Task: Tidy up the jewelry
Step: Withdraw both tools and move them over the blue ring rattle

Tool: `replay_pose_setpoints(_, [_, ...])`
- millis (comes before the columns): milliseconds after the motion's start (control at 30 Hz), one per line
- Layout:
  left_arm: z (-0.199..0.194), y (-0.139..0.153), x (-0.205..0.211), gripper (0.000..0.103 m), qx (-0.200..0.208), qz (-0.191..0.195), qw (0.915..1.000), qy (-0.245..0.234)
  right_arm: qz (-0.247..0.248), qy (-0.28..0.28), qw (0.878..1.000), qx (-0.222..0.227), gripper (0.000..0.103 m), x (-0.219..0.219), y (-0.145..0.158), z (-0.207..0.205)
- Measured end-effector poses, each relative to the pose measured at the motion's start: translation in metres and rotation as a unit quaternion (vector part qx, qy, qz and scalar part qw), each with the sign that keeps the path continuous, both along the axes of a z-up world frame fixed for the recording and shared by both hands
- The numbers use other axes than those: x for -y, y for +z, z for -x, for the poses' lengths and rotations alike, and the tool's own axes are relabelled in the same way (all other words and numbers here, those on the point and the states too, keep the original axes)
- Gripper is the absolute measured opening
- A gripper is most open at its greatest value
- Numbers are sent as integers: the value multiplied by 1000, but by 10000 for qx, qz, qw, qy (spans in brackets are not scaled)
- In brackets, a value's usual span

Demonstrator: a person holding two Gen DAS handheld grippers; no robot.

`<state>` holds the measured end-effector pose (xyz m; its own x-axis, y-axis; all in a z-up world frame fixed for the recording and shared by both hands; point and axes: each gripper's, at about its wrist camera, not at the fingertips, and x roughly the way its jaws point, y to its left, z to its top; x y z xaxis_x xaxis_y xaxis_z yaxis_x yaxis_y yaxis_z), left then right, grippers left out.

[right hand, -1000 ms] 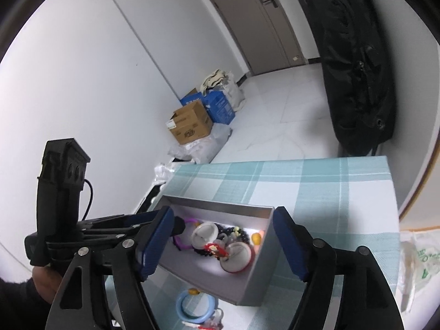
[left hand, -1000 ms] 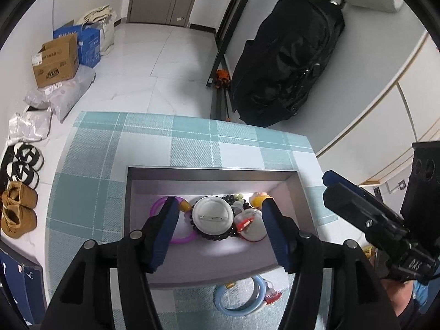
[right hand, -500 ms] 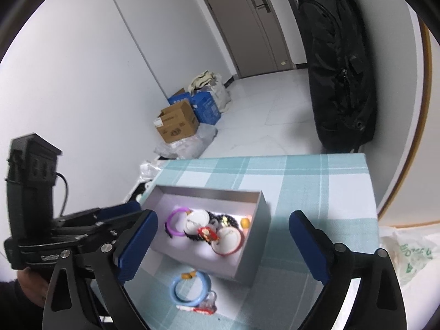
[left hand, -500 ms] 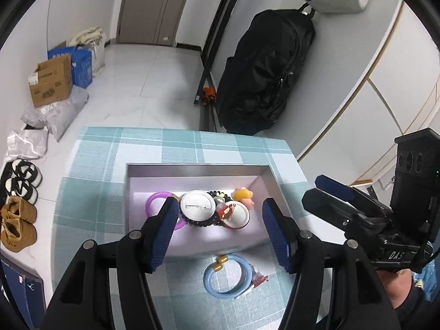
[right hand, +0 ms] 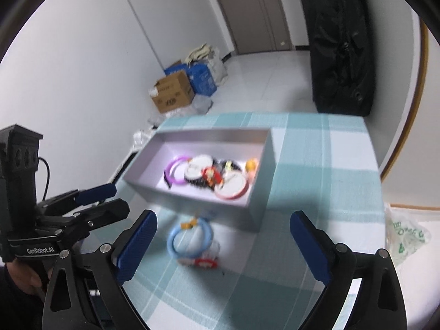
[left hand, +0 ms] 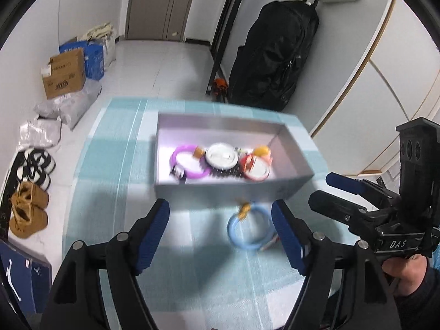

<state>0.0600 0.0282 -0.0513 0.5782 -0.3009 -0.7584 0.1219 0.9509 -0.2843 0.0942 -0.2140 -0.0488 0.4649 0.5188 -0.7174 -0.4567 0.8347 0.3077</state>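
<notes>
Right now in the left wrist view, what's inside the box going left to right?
In the grey box: purple bangle → white round badge → red-rimmed badge. A yellow-orange piece sits behind that last one; the frame is too blurred to name it.

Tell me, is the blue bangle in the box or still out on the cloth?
Out. The blue bangle lies on the checked cloth just in front of the grey box, whose near wall stands between it and the jewelry inside.

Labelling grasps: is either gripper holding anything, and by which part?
Nothing is held. Left gripper and right gripper are both open above the cloth; the blue bangle lies free.
</notes>
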Motion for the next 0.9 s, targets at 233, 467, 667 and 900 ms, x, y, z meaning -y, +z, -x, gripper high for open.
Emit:
replay_pose_setpoints(233, [1,-15,-1,74,-383,-46,9992,-31,404,332,9984,-216,98,-19,-19,13])
replay_pose_setpoints(467, [5,-16,-5,74,-460,-118,9989,28,716,566,9953,-319,97,-26,-32,24])
replay_pose_setpoints(667, [7,-19,-8,74,-558,-147,9983,79,780,605,9945,-352,91,-30,-38,29])
replay_pose_setpoints(900, [9,-19,-14,74,-567,-150,9982,151,1022,773,9913,-307,59,-44,-45,29])
